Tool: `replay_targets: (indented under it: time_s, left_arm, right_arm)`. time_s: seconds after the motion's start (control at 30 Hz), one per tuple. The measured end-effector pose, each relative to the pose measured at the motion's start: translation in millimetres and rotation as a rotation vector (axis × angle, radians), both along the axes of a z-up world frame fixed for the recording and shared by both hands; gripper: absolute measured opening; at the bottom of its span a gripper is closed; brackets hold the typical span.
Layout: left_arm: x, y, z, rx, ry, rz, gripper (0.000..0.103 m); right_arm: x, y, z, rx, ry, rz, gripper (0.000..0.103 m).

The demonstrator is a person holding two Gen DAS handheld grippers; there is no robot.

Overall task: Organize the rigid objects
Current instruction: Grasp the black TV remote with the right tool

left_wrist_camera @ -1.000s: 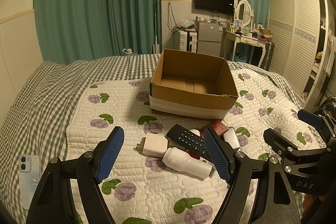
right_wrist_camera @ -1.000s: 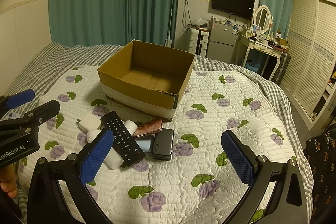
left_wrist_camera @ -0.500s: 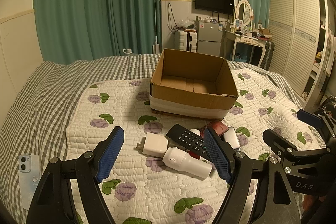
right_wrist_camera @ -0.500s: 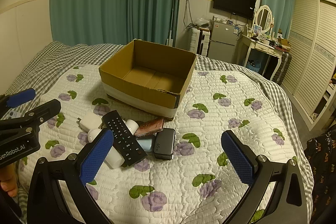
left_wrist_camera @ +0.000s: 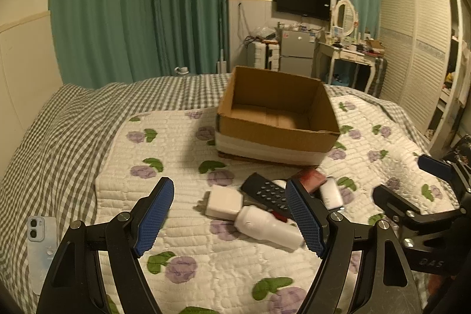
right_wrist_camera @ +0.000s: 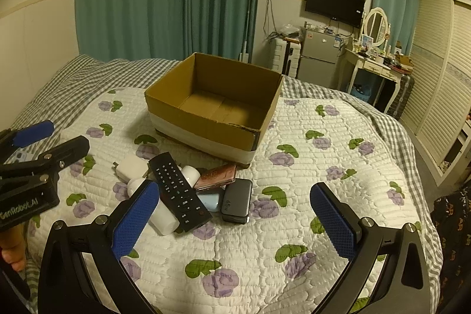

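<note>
Matt corrugated cardboard box (right_wrist_camera: pixel 206 111) sits on a soft quilted cloth bedspread (right_wrist_camera: pixel 294 196) beside a glossy plastic remote (right_wrist_camera: pixel 178 190).

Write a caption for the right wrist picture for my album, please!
Open right gripper hovers over a black remote control among gadgets before an empty brown cardboard box.

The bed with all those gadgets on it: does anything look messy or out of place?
Yes. The items sit in a jumble in front of the empty cardboard box: the black remote lies slanted across a white bottle. A phone lies alone on the checked blanket, far from the pile.
</note>
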State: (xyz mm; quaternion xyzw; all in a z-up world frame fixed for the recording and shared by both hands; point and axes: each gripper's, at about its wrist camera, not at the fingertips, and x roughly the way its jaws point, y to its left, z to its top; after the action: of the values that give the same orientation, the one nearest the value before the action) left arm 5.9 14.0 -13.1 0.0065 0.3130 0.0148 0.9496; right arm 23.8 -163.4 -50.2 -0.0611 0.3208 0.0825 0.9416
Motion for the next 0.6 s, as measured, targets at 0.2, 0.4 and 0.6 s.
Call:
replay_targets:
  time_s: [0.2, 0.4, 0.6]
  left_arm:
    - [12.7, 15.3, -26.1, 0.021, 0.066, 0.04, 0.081]
    - [27.8, 22.5, -62.6, 0.035, 0.168, 0.05, 0.081]
    - [37.1, 27.1, -87.7, 0.046, 0.23, 0.068, 0.081]
  right_arm:
    - [9.1, 9.2, -23.0, -0.009, 0.078, 0.058, 0.103]
    - [32.1, 22.1, -64.8, -0.036, 0.188, 0.128, 0.099]
    - [70.9, 47.6, -85.5, -0.087, 0.247, 0.25, 0.081]
